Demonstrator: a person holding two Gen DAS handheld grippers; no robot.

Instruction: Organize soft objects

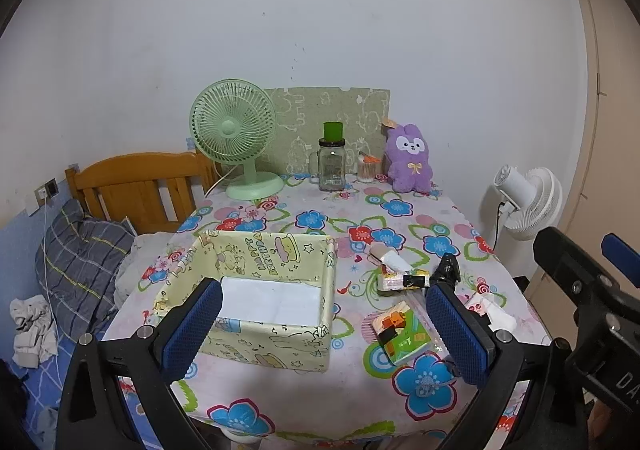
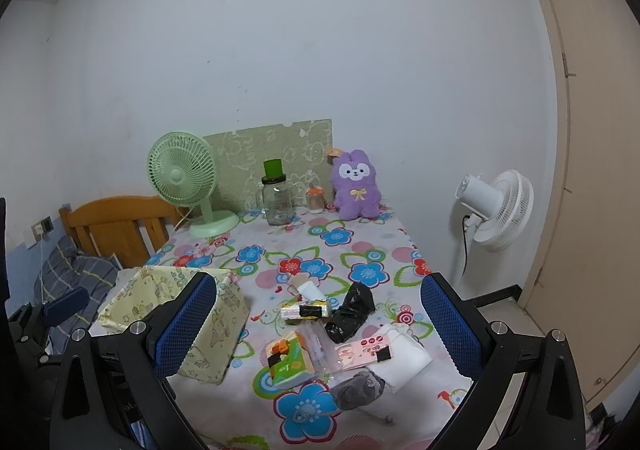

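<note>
Both grippers hung above the near edge of the floral table (image 1: 304, 402), holding nothing: left gripper (image 1: 326, 326) wide apart, right gripper (image 2: 320, 326) likewise. Yellow fabric box (image 1: 276, 346) sat front-left, its white floor bare. Soft items lay right of it: green tissue pack (image 2: 290, 364), black bag (image 2: 350, 316), grey cloth (image 2: 358, 390). Purple plush (image 2: 356, 186) stood by the wall.

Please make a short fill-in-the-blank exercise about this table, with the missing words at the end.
1. The fabric box has a ___ bottom.
2. The plush rabbit at the far edge is ___.
3. Both the left tool and the right tool are ___ and hold nothing.
4. The desk fan is ___.

Missing words: white; purple; open; green
</note>
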